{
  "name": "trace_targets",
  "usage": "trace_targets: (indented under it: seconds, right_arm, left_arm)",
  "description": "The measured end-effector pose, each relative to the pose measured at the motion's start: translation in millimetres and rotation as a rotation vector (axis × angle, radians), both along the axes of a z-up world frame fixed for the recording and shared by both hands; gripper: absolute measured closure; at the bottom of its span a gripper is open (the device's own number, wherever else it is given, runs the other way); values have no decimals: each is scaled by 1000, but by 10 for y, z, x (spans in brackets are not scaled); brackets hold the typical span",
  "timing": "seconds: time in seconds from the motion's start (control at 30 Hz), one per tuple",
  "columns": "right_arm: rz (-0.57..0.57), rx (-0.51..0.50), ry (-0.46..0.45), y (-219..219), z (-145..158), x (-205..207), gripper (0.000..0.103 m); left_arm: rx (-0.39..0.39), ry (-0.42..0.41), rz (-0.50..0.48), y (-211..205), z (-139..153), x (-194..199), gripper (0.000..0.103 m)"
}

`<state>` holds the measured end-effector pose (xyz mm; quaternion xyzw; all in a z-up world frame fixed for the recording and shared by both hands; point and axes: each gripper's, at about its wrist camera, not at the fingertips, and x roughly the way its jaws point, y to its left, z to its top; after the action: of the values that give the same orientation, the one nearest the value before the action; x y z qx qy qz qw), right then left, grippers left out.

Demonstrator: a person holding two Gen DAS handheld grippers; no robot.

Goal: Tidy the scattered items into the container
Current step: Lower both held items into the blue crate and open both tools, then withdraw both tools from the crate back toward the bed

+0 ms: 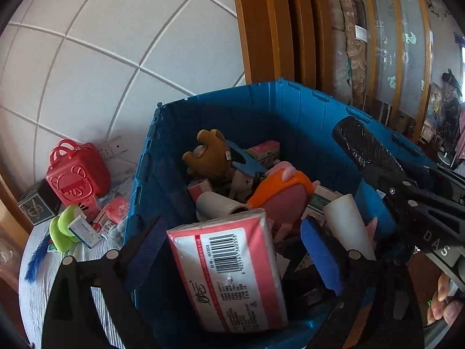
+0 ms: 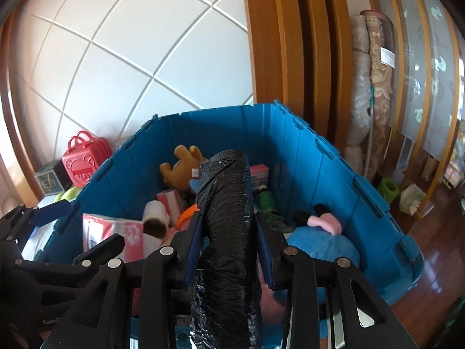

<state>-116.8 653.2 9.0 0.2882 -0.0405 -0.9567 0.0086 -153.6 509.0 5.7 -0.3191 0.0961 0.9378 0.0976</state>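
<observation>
Container (image 2: 290, 133): right gripper (image 2: 229, 232) pinches black roll (image 2: 226, 192); left gripper (image 1: 232, 241) spread around tissue pack (image 1: 229, 273).

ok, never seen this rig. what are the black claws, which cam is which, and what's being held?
No robot arm here: a person holds a two-finger gripper in each hand, and each gripper carries a fisheye camera looking forward along its fingers. That gives the two pictures.

In the left wrist view, the left gripper is open over the blue crate. A pink tissue pack lies between its fingers, unpressed.

In the right wrist view, the right gripper is shut on a black plastic-wrapped roll, above the same crate.

The crate already holds a brown plush toy, paper rolls and small boxes. Still outside, on the cloth-covered surface to its left: a red toy case, a green item and some small boxes.
</observation>
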Motion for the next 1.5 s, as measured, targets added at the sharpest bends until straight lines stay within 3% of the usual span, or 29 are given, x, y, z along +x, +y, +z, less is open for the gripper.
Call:
trace_targets:
  seconds: [0.23,0.33,0.4,0.47,0.57,1.03,1.5]
  right_arm:
    - [-25,6,9,102,-18,-24,65]
    - [-34,10,26,142,42,22,49]
    - [-41,26,32,149,77,78,26]
    - [-44,38,32,150,100,155,12]
    - [-46,41,17,170,111,275,0]
    - [-70,31,-74,336,65,604,0]
    - [-12,43,-80,21,78,658,0]
  left_arm:
    - [-11,-2,6,-2,20,63,8]
    - [-12,-4,6,1,35,94,8]
    - [-11,-12,6,0,39,111,8]
    - [-10,-26,9,-2,33,117,8]
    - [-1,-57,11,-19,29,132,8]
    - [-16,-131,-8,-26,-9,346,8]
    - [-2,-111,7,-301,62,604,8]
